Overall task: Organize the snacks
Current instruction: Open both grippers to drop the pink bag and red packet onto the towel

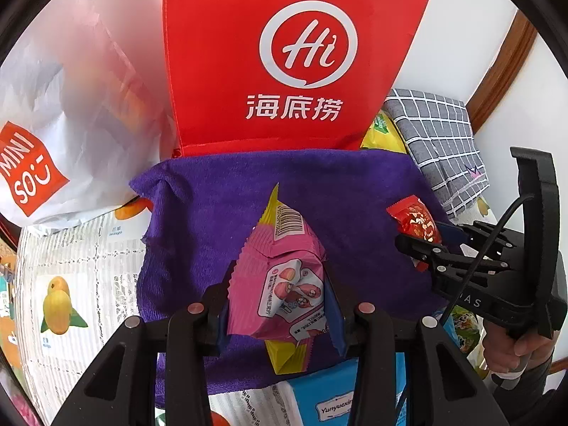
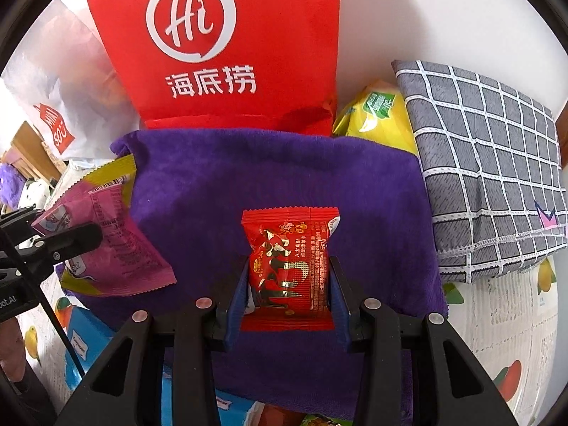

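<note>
Snacks — pink packet (image 1: 284, 284) clamped in left tool (image 1: 280, 305), red packet (image 2: 289, 269) clamped in right tool (image 2: 289, 294) — both above purple towel (image 2: 284, 177), red bag (image 2: 227, 46) behind it.

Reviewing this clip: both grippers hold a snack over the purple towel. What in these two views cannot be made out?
- Red bag: its top and opening are cut off by the edge in both wrist views, so its contents are unknown.
- White Miniso bag: translucent and blurred in the left wrist view; contents unreadable.
- Yellow packet: partly hidden behind the checked cushion and purple towel.
- Blue box: mostly covered by the left gripper.
</note>
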